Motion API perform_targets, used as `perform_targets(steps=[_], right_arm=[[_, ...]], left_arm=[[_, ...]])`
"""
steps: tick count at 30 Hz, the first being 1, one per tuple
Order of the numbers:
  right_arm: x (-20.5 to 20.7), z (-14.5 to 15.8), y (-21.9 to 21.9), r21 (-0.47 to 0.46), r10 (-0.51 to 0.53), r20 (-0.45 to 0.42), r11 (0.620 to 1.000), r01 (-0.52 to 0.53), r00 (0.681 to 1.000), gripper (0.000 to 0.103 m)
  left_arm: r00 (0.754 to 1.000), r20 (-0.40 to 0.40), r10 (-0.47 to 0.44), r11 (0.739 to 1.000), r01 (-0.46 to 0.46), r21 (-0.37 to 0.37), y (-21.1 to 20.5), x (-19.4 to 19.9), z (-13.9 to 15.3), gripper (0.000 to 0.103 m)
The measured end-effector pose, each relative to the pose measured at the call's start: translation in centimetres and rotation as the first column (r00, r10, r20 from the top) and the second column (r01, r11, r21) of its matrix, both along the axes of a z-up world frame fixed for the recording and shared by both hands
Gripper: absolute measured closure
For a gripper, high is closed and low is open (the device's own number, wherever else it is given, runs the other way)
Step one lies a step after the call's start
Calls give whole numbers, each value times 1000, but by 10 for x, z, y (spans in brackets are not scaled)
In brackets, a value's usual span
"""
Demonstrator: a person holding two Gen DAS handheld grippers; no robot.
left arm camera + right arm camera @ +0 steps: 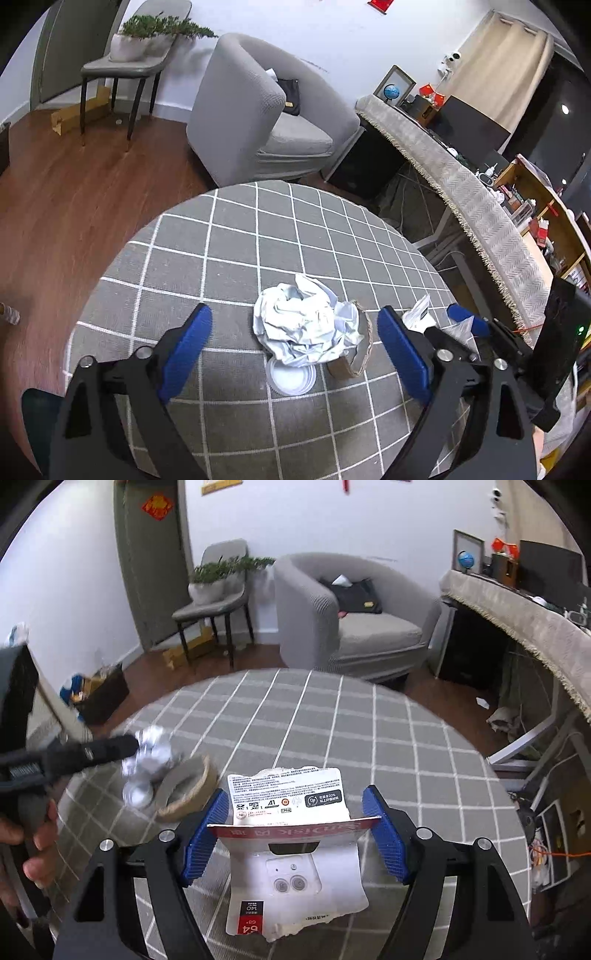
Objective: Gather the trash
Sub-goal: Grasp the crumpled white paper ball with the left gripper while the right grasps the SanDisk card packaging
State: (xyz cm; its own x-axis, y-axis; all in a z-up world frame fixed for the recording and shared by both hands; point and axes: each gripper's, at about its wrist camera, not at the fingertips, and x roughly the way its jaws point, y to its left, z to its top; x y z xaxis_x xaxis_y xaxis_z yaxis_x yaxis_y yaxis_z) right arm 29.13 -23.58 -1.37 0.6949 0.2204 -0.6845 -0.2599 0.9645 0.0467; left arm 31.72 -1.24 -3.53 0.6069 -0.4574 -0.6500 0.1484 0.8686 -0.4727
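Observation:
A crumpled white paper ball (306, 325) lies on the grey checked round table (236, 236), partly over a white plastic lid (291, 380). A brown cardboard ring (354, 356) leans against it. My left gripper (293, 315) is open, its blue pads on either side of the paper ball with gaps on both sides. A torn white and red packaging card (291, 808) spans pad to pad in my right gripper (295, 795), which is shut on it. The paper ball (151, 753), the lid (136, 794) and the ring (188, 790) appear blurred to the left of it.
Beyond the table's far edge stands a grey armchair (258, 122) with a black bag on its seat. A grey chair (122, 66) carries a potted plant. A desk with a fringed cover (461, 192) runs along the right. A hand (33, 849) holds the left gripper.

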Motion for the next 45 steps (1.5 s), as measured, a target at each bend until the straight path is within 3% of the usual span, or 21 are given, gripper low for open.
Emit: perform_targets(steps=[9, 15, 20, 30, 45], right_arm=[[7, 2, -1, 9, -2, 10, 1000, 2, 1000, 27], [4, 6, 2, 13, -1, 21, 1000, 1, 1000, 27], [-5, 10, 5, 22, -2, 40, 1000, 1, 999, 27], [-27, 18, 8, 35, 4, 63, 999, -6, 998, 27], [-66, 20, 16, 103, 4, 61, 995, -10, 998, 27]], left_arm=[[998, -55, -16, 997, 12, -76, -5, 9, -11, 38], [1000, -25, -17, 999, 16, -44, -7, 4, -5, 48], [1000, 19, 3, 999, -2, -51, -6, -7, 3, 49], [993, 115, -18, 998, 11, 65, -13, -42, 26, 49], [986, 167, -27, 985, -2, 170, -8, -96, 25, 49]])
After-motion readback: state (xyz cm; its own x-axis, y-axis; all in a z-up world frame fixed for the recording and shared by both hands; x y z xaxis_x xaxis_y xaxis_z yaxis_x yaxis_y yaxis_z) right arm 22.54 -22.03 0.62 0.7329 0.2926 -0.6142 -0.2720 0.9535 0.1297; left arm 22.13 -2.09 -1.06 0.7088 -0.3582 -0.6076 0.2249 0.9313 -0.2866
